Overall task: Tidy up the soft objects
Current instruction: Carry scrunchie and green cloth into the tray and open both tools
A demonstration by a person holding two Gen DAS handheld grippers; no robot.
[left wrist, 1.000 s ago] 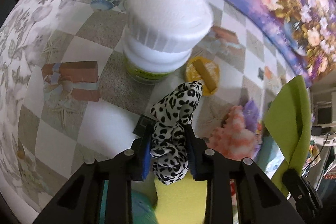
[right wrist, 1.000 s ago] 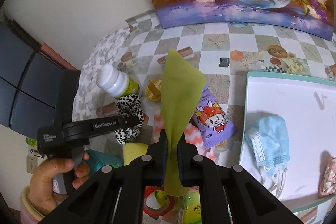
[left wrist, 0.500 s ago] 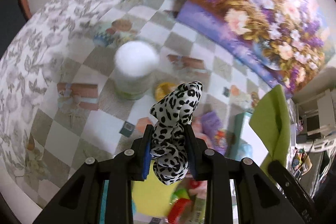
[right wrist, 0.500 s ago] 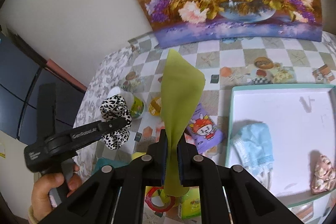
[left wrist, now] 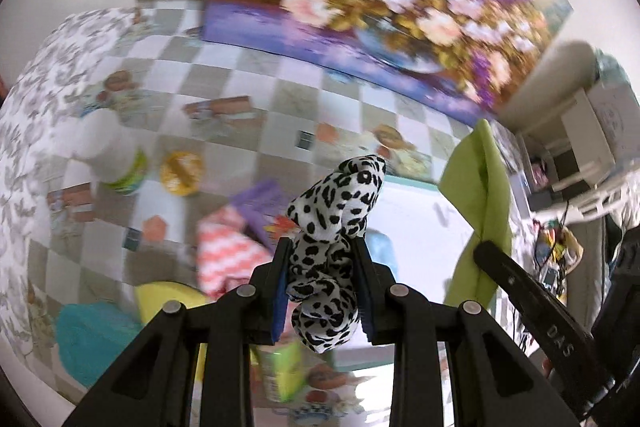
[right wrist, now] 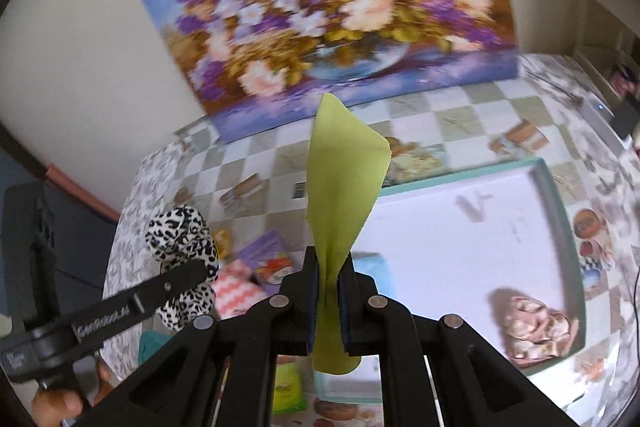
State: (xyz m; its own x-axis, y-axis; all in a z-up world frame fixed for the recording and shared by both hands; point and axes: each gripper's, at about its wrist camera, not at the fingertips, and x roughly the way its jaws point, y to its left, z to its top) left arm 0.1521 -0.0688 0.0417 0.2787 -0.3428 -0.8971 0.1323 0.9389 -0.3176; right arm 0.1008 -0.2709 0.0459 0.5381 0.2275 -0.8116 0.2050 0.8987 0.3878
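Note:
My left gripper point(left wrist: 322, 259) is shut on a black-and-white leopard-print scrunchie point(left wrist: 334, 211), held in the air above the table; the same scrunchie point(right wrist: 182, 235) shows at the left of the right wrist view. A lime-green cloth point(right wrist: 340, 195) stands up between the pads of my right gripper point(right wrist: 329, 267), which is shut on it; that cloth point(left wrist: 478, 211) hangs at the right of the left wrist view. Below lies a white tray with a teal rim point(right wrist: 556, 195). In it are a pink floral scrunchie point(right wrist: 532, 327) and a light blue mask point(right wrist: 374, 265), mostly hidden behind the fingers.
On the checkered tablecloth to the left are a white-capped green bottle point(left wrist: 110, 155), a yellow round lid point(left wrist: 181, 167), a purple snack packet point(right wrist: 268, 259), a pink-and-white zigzag pouch point(left wrist: 228, 259), a yellow sponge point(left wrist: 168, 301) and a teal cloth point(left wrist: 92, 337). A flower painting point(right wrist: 340, 15) leans on the back wall.
Both grippers have risen and swung right toward the tray, each still holding its item. The bottle has shrunk and slid left; the tray now sits under the right gripper.

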